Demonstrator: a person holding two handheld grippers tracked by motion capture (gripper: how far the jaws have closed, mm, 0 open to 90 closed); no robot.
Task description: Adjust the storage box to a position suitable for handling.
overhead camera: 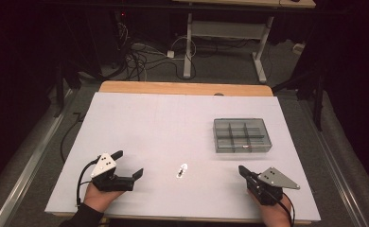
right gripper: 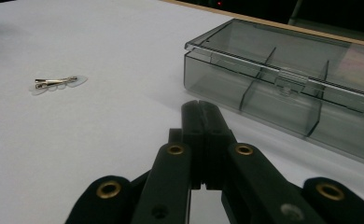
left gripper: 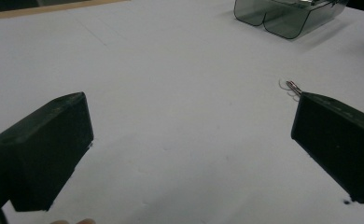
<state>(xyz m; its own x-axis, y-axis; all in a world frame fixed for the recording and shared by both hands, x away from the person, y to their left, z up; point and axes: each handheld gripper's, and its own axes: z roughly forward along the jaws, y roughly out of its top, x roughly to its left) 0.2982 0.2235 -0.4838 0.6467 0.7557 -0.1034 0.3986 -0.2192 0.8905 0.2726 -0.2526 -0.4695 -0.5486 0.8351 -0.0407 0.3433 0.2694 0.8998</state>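
Closed, empty, right hand-held gripper [right gripper: 199, 105] — hair clip [right gripper: 55, 82] lies apart, between it and wide-open left hand-held gripper [overhead camera: 130, 164].

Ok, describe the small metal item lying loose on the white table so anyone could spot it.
On the white table, look between the two hand-held grippers, short of the grey compartment box. There lies a hair clip: a thin metal clasp on a pale, translucent scalloped backing, the only loose small thing there.
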